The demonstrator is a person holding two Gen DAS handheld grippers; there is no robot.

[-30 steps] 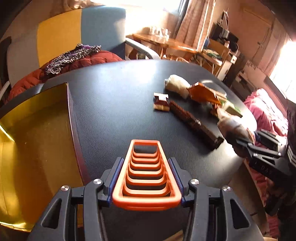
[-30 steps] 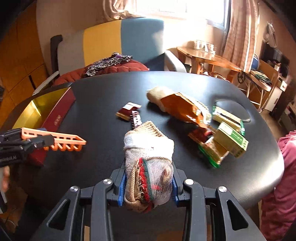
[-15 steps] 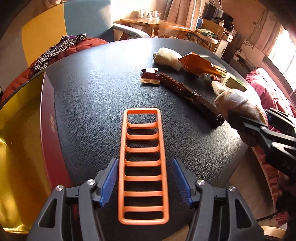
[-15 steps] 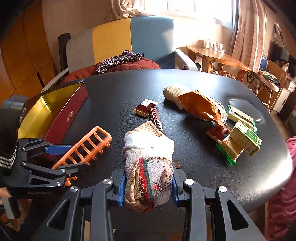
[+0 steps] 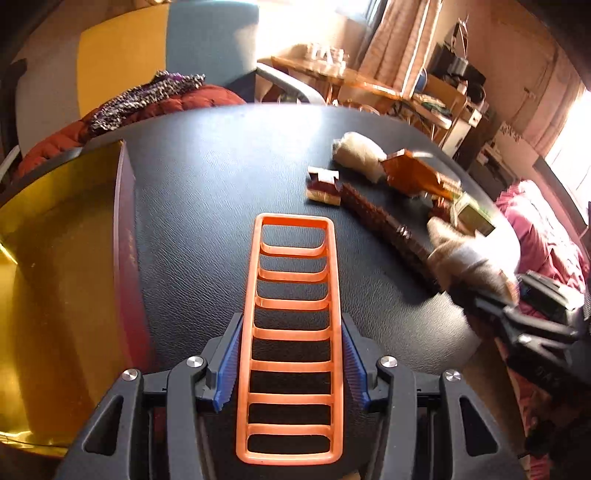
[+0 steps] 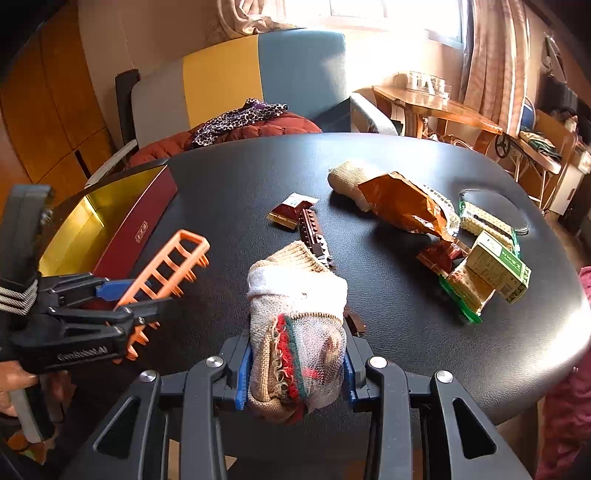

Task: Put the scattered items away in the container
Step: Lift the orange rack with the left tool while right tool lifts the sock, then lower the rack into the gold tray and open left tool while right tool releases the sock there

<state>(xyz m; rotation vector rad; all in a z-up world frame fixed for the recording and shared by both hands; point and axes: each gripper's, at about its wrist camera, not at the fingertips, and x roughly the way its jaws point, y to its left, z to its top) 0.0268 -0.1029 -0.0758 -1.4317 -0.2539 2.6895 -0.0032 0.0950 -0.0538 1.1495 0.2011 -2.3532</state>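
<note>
Holding an orange rack [image 5: 291, 343] and a rolled sock [image 6: 295, 332], both fingers are staying closed; each should release only above the gold-lined box [image 5: 55, 277] at the desk's left edge.

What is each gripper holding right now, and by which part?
Left gripper clamps the orange plastic rack across its long sides near one end. Right gripper grips the rolled sock around its near end.

Lighting: strong daylight is streaming in from windows [image 6: 391, 14] at the far side, blowing out to white. Glare: sheen is spreading across the black table [image 5: 229, 173]; the gold box lining [image 5: 55, 258] is glowing. Blur: the sock-holding right gripper [image 5: 480, 273] is smearing in the left view. Distortion: fisheye is bending edges, and corners are vignetting dark.
</note>
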